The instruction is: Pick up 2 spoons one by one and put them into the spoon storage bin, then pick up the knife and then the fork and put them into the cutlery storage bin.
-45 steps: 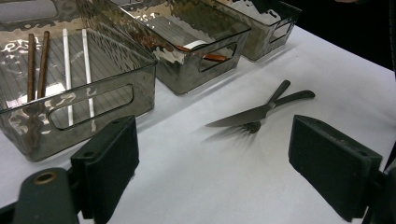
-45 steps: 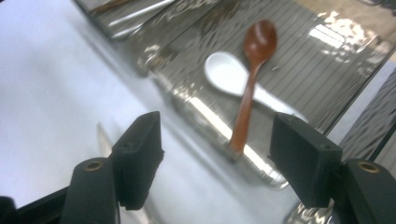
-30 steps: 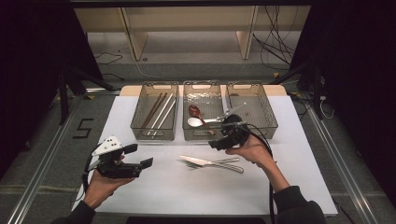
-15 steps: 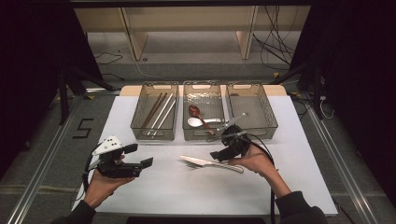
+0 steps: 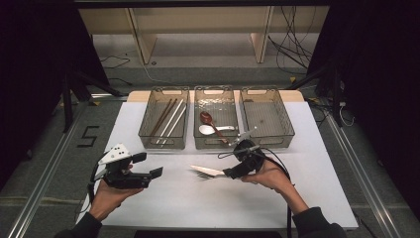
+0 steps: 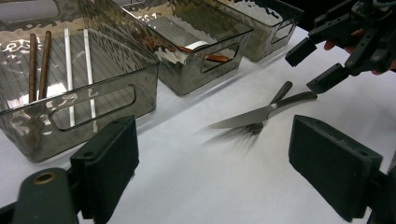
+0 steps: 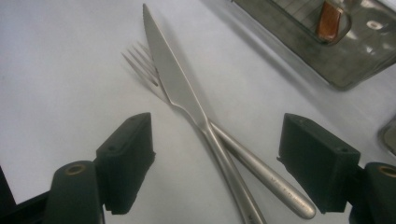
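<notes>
Reaching: right gripper (image 5: 232, 173) comes down over the knife (image 7: 175, 84) and fork (image 7: 254, 163) on the white table (image 5: 317, 188).
Knife/fork place: crossed on the bare mat, just in front of the middle bin (image 5: 215, 141), knife on top.
Long axis: high view, blade tip at 9 o'clock, handles at 3 o'clock, under the gripper.
Right gripper state: jaws wide, just been opening further; handles lie between the pads, not touched.
Bearing: right gripper view, blade runs off toward 11 o'clock; jaws straddle the handles crosswise.
Left gripper (image 5: 152, 165): jaws apart, empty, well off at 9 o'clock.
Nearer hand: right, clearly.
Outer: chopsticks (image 5: 166, 116) in left bin, spoons (image 5: 210, 126) in middle.
</notes>
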`<state>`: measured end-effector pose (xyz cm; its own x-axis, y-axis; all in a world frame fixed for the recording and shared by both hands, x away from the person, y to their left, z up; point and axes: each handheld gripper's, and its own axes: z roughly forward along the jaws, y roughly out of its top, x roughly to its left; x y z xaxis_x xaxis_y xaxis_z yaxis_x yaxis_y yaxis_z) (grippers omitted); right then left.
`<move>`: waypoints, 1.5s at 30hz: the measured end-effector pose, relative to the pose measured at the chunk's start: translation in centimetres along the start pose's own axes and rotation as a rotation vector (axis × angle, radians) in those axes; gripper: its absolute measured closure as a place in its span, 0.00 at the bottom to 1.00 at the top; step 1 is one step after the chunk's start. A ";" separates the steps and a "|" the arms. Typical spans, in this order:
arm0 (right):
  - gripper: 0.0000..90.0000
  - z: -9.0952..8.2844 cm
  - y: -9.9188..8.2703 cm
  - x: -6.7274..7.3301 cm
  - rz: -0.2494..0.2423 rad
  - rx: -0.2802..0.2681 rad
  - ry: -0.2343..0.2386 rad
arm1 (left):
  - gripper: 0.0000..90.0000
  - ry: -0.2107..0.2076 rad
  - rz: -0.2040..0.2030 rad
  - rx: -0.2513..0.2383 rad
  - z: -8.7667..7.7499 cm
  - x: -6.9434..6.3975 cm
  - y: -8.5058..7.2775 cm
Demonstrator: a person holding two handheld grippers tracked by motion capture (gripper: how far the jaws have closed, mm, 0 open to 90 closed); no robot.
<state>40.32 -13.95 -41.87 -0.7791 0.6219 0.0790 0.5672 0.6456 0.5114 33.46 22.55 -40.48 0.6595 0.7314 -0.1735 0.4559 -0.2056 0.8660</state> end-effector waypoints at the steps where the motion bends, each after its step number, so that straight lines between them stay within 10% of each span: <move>1: 0.29 0.1 -0.1 0.0 0.000 0.004 0.000 | 0.17 0.001 0.002 0.001 0.0 0.0 0.0; 17: 0.31 1.2 -0.6 0.0 -0.005 0.059 -0.004 | 0.17 0.007 0.014 0.003 -0.1 0.0 -0.1; 45: 0.66 3.6 -1.7 -0.1 -0.058 0.201 -0.027 | 0.17 0.006 0.013 0.003 -0.2 -0.1 -0.2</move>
<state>40.42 -13.52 -45.84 -0.8059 0.5913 0.0304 0.5659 0.7542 0.3330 33.19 22.63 -40.56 0.6621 0.7322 -0.1596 0.4492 -0.2172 0.8666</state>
